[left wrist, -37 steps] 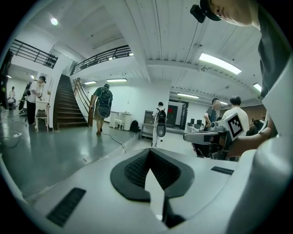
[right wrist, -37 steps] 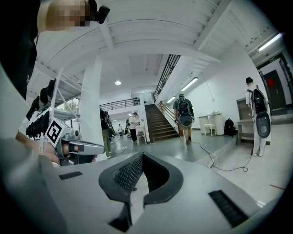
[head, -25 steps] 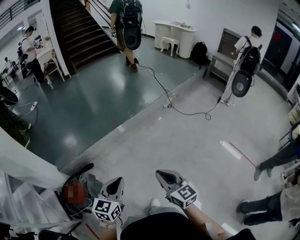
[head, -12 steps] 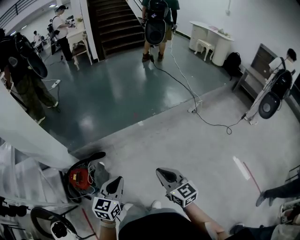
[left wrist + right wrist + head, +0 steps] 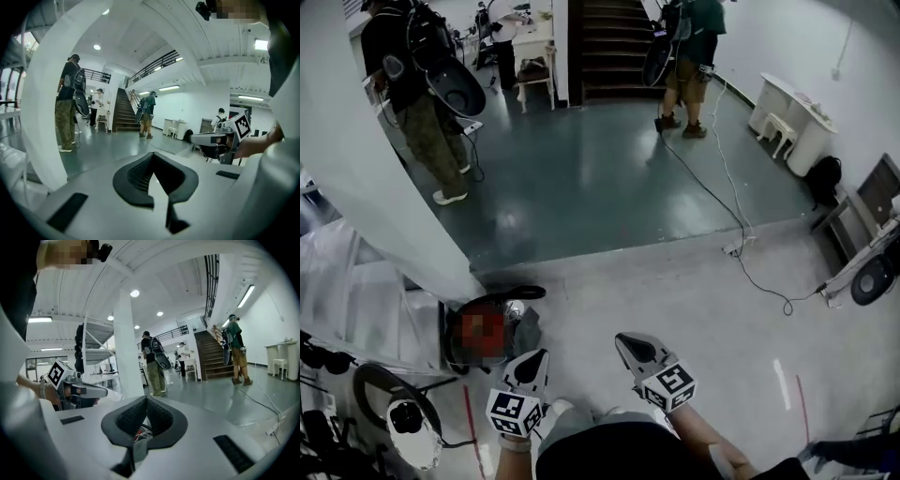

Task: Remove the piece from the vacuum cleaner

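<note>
Since half a second ago the head view has swung left: the vacuum cleaner [image 5: 517,326], partly blurred, lies just ahead of the left gripper [image 5: 532,367], with the right gripper [image 5: 630,349] alongside. In the left gripper view, the jaws are together and empty. In the right gripper view, the jaws are together, with what may be wires [image 5: 140,433] below.

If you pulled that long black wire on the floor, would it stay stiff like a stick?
Probably not: the wire lies in loose curves on the floor, so it would likely flop and drag. It looks thin, so it is probably light. It seems to run toward a person, so it might tug back.
</note>
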Motion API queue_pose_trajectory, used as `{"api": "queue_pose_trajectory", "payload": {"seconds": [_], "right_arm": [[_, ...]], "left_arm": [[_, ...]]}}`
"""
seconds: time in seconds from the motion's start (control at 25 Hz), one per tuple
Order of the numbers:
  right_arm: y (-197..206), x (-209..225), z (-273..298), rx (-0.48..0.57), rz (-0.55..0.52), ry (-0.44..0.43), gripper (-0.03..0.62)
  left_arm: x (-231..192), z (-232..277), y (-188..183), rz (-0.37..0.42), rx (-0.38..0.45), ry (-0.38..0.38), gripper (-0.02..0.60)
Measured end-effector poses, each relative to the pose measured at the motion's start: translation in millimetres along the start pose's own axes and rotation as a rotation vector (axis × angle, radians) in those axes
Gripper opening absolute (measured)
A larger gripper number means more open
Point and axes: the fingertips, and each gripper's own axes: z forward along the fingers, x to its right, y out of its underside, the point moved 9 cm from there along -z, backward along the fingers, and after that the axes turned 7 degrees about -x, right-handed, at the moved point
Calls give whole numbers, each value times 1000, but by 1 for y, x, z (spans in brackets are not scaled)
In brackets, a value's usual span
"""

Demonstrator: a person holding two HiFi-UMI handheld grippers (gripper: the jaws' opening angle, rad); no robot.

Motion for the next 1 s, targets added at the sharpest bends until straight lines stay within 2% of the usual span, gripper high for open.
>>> {"api": "queue_pose_trajectory", "payload": {"seconds": [0.24, 0.48, 0.68, 1.0], "right_arm": [[-7, -41, 110, -85, -74, -115, 28], [-5, -87, 199, -167, -145, -212, 28], [3, -120, 254, -234, -211, -282, 29], [36, -148, 330, -397, -355, -390, 29]], "left_arm": [[-90, -31, 37, -84, 8, -117, 18], [-157, -65, 81, -164, -13, -216, 18], [-196, -86, 113, -183, -60, -274, 18], [-236, -90, 165, -322, -114, -344, 20]]}}
